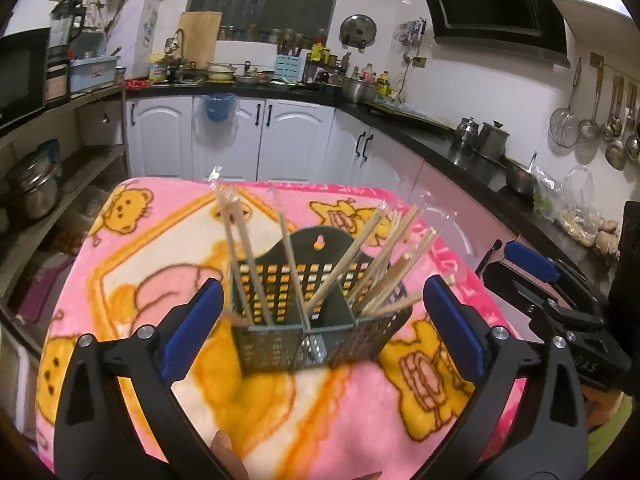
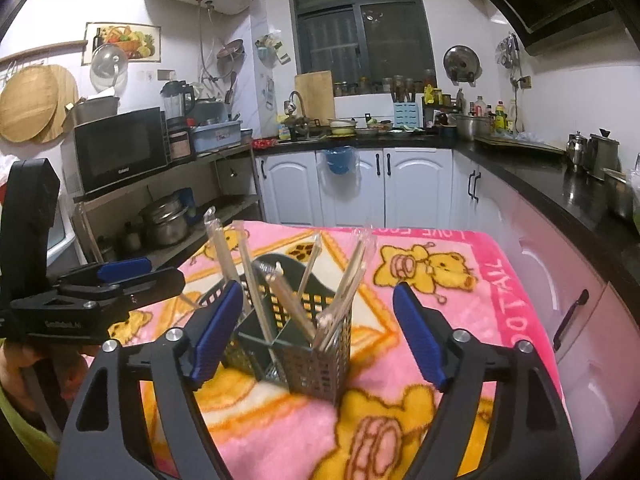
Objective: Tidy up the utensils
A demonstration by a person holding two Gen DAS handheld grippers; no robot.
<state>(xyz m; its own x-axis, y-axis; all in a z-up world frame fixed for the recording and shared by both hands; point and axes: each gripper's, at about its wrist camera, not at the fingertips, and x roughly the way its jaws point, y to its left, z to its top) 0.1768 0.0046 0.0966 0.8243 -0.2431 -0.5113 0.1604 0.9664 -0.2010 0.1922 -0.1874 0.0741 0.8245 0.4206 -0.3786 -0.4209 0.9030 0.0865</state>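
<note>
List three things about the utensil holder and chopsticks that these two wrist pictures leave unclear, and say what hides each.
- Lower ends of the chopsticks: both views, hidden inside the utensil holder.
- Bottom of the holder's compartments: both views, hidden by its walls.
- Number of chopsticks: both views, overlapping and blurred in their clear wrappers.
- Right claw in the left wrist view: cut off by the picture's right edge.

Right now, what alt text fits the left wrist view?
A dark mesh caddy holding wrapped chopsticks stands on a pink bear blanket, framed by the open, empty left tool. The right tool shows at the right edge; kitchen cabinets behind.
</note>
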